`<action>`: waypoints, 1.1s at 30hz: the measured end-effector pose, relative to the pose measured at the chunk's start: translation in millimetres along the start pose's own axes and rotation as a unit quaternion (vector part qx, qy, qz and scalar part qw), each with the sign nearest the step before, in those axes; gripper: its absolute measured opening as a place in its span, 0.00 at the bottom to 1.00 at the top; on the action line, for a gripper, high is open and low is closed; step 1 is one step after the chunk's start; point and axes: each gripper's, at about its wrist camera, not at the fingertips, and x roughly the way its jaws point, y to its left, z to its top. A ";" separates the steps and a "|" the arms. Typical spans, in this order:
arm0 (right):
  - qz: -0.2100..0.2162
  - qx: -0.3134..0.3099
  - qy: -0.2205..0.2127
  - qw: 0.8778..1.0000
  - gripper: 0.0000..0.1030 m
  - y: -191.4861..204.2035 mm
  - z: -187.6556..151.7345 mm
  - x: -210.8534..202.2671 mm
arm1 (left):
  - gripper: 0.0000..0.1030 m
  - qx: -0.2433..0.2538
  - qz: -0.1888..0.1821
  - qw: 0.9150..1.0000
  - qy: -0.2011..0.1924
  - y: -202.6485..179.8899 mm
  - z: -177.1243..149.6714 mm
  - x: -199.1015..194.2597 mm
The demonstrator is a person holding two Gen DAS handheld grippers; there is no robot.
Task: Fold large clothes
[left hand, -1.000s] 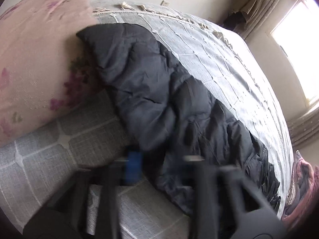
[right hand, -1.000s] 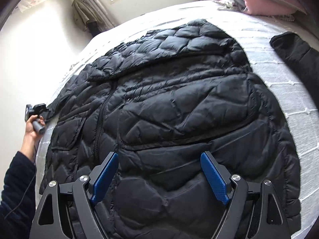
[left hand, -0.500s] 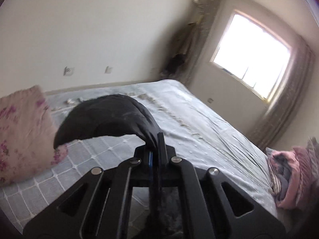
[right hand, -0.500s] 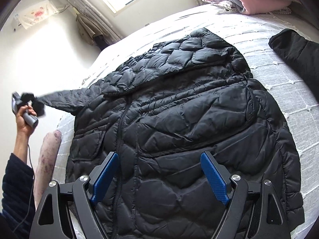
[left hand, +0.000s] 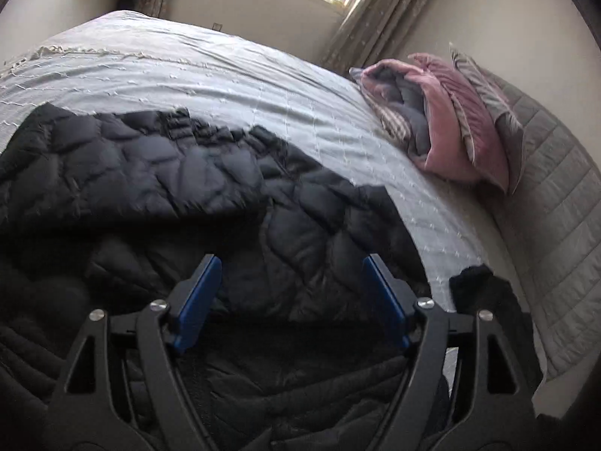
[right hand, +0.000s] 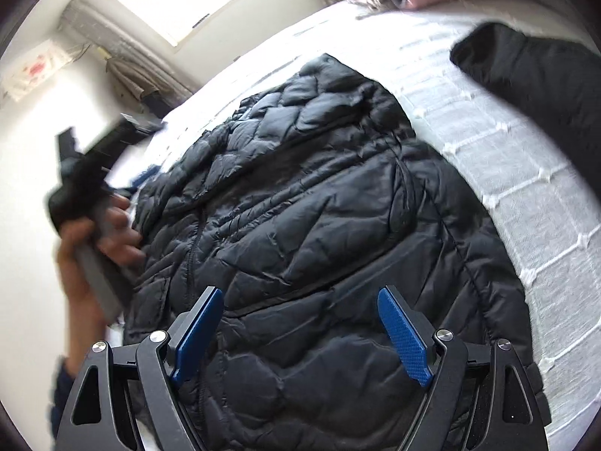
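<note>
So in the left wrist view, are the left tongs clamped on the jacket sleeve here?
No: the left tongs stand wide open above the black puffer jacket, with their blue pads well apart and no fabric pinched between them.

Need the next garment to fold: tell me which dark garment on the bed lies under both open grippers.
The quilted black puffer jacket, spread out zipper-up mid-bed. The other dark garment lies apart near the bed's edge, plain and unquilted.

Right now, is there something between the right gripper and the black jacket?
Nothing visible. The right gripper hangs open directly over the black jacket, with only air between. The left hand is at the jacket's far side, outside that path.
</note>
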 end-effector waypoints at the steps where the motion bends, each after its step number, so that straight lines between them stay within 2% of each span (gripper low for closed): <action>1: 0.007 0.007 0.003 1.000 0.83 -2.4 0.9 -0.3 | 0.75 0.002 -0.001 1.000 0.006 -1.0 -3.9 3.4; 5: 0.005 0.002 0.001 1.000 0.83 -1.9 2.4 -5.2 | 0.75 -0.039 -0.007 0.999 0.017 20.0 -9.8 -11.3; 7: -0.003 -0.005 -0.002 1.000 0.83 -1.6 3.1 -7.2 | 0.75 -0.072 -0.003 0.997 0.019 38.9 -14.2 -33.9; 8: -0.006 -0.004 -0.004 1.000 0.83 -3.3 4.2 -7.4 | 0.75 -0.081 -0.002 0.997 0.018 49.5 -29.5 -51.3; 10: -0.011 0.004 -0.006 1.000 0.83 -8.0 5.4 -8.9 | 0.75 -0.094 0.026 0.995 0.020 69.4 -49.3 -84.6; 13: -0.015 0.019 -0.005 1.000 0.83 -14.7 7.3 -7.8 | 0.75 -0.097 0.097 0.990 0.016 98.8 -79.9 -138.0; 15: -0.016 0.020 -0.004 1.000 0.83 -14.7 6.9 -7.5 | 0.75 -0.106 0.127 0.986 0.015 114.0 -92.9 -163.9; 20: -0.025 0.012 0.001 1.000 0.83 -12.0 5.5 -3.0 | 0.76 -0.166 0.145 0.975 -0.015 158.8 -135.4 -227.5; 24: -0.025 0.023 -0.002 0.999 0.83 -17.5 6.6 -6.3 | 0.76 -0.201 0.189 0.961 -0.019 197.0 -174.4 -238.9; 27: -0.035 0.021 -0.015 0.999 0.83 -20.7 8.3 -12.6 | 0.76 -0.211 0.207 0.955 -0.018 217.0 -189.6 -240.5; 29: -0.059 0.014 -0.028 0.998 0.83 -22.4 9.0 -17.9 | 0.76 -0.207 0.211 0.955 -0.002 226.5 -189.5 -238.6; 33: -0.084 0.017 -0.037 0.996 0.83 -30.6 8.2 -28.8 | 0.76 -0.216 0.197 0.956 -0.016 232.1 -191.5 -250.9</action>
